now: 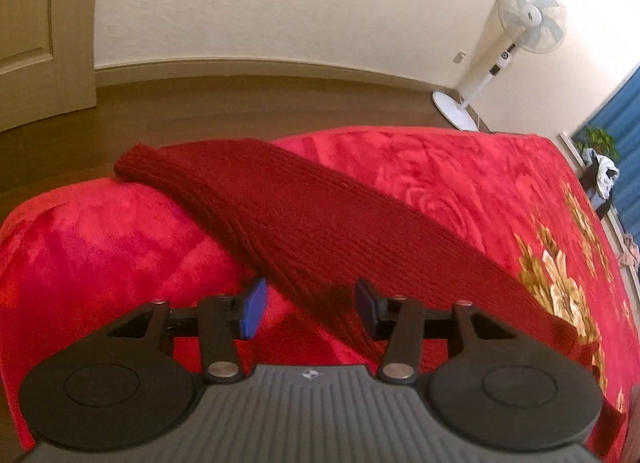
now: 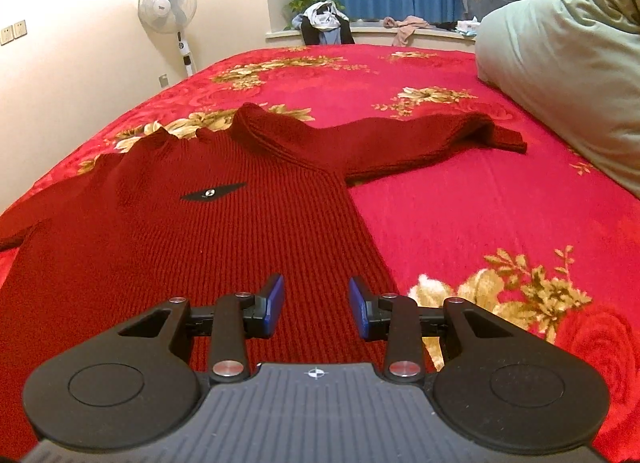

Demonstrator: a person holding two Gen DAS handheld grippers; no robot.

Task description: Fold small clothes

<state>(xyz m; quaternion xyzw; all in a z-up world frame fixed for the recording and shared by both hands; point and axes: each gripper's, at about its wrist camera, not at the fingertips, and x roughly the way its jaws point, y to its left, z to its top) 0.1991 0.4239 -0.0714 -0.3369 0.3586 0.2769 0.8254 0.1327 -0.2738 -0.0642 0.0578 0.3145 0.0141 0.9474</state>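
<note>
Clearly, my dark red knitted sweater (image 2: 208,223) lay flat on the red floral blanket (image 2: 460,215), its body running from the bottom of the right-wrist frame up toward the neck near upper centre. One sleeve (image 2: 424,139) stretched off toward the right of that frame, cuff near the pale green pillow (image 2: 568,63). In the left-wrist frame the other sleeve (image 1: 288,215) lay as a long diagonal band from lower right up to its cuff at upper left, at the blanket's edge. My left gripper (image 1: 310,311) stood apart, part of the sleeve's lower edge between its blue pads (image 1: 252,311), with no pressing visible. My right gripper (image 2: 316,309) was open over the sweater's lower body, holding nothing. A white pedestal fan (image 1: 516,43) stood by the wall.
</note>
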